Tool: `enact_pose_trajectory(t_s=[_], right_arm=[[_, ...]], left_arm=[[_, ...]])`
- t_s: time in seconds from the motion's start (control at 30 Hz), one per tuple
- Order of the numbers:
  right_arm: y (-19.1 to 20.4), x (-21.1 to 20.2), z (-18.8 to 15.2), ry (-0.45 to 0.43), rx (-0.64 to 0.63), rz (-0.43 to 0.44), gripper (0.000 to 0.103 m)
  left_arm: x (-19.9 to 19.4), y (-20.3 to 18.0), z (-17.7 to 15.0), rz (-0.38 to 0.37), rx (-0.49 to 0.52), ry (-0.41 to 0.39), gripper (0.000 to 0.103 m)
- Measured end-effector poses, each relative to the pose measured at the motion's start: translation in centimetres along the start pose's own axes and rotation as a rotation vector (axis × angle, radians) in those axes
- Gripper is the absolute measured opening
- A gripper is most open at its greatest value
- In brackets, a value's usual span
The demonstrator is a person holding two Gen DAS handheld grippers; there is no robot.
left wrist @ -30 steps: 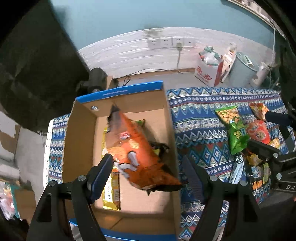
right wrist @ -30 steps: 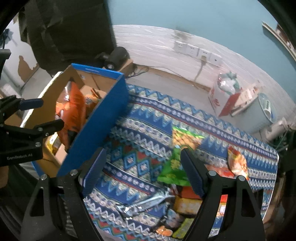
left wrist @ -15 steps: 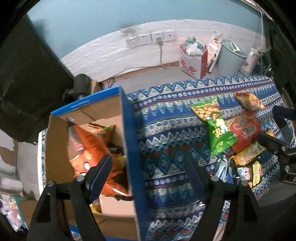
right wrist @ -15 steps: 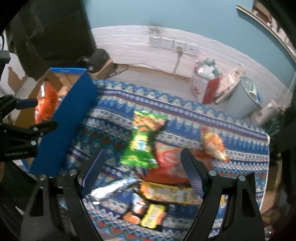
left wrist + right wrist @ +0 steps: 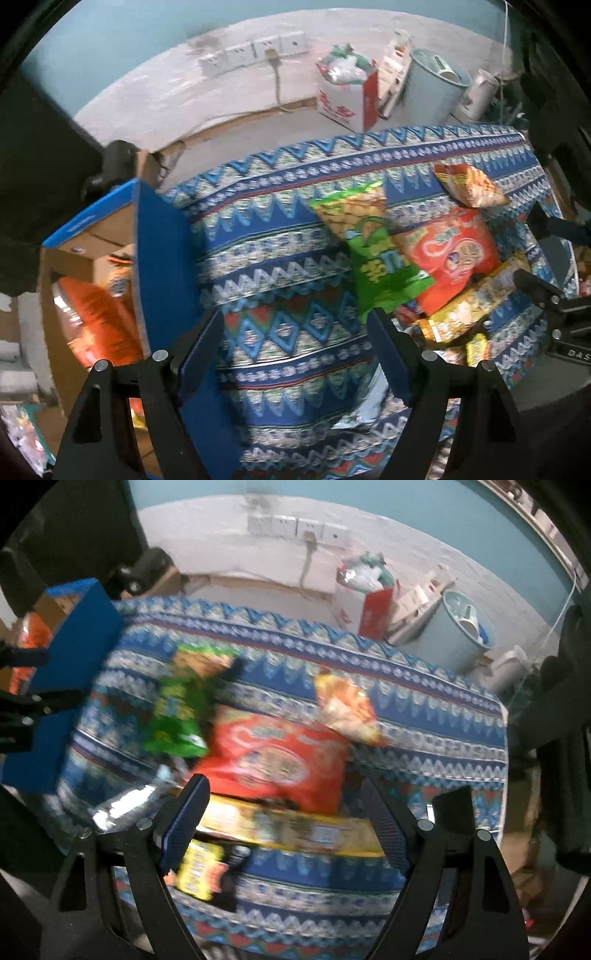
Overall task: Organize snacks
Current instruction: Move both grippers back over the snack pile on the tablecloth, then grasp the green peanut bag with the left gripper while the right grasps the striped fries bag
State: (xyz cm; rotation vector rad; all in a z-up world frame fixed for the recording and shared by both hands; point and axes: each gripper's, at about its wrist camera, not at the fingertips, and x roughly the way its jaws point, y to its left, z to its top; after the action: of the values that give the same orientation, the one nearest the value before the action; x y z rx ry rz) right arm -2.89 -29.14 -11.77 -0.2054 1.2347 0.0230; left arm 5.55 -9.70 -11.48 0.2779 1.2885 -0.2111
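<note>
A blue cardboard box (image 5: 162,266) stands at the left end of the patterned table, with an orange snack bag (image 5: 96,317) inside it. On the cloth lie a green chip bag (image 5: 376,258), a red bag (image 5: 454,254), a yellow packet (image 5: 469,306) and a small orange bag (image 5: 469,184). My left gripper (image 5: 295,354) hangs open and empty over bare cloth beside the box. My right gripper (image 5: 284,819) is open and empty above the red bag (image 5: 280,760) and the yellow packet (image 5: 280,830), with the green bag (image 5: 181,709) to its left.
A silver wrapper (image 5: 125,805) and a small yellow pack (image 5: 201,871) lie near the table's front edge. Behind the table stand a red-and-white carton (image 5: 347,99), a pale bin (image 5: 436,88) and wall sockets (image 5: 255,51). The box (image 5: 74,635) bounds the left side.
Both grippers have swung right, away from the box and toward the snack pile. The orange bag stays in the box. Both jaws remain open and empty.
</note>
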Motion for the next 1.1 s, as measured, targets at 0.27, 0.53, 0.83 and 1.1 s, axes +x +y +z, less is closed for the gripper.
enact_pose_trajectory(t_s=[0.27,0.53,0.83,1.1], right_arm=[[-2.9,2.1,2.1,0.051,-0.072,-0.01,0.083],[-4.0,5.0,4.6,0.06,-0.157,-0.003,0.083],[-3.9,8.7,5.1,0.089,-0.191,-0.03,0.083],[-4.9,10.8,6.1,0.092,-0.174,-0.063,0.083]], left_arm=[[2.6,-0.4,2.4,-0.072,-0.035,0.061,0.081],[6.5,-0.8,4.9,-0.158,-0.104,0.105,0.081],[9.9,-2.7,6.1,-0.167,-0.086,0.154,0.081],[12.0,-2.9,6.2,-0.179,-0.087,0.177,0.081]])
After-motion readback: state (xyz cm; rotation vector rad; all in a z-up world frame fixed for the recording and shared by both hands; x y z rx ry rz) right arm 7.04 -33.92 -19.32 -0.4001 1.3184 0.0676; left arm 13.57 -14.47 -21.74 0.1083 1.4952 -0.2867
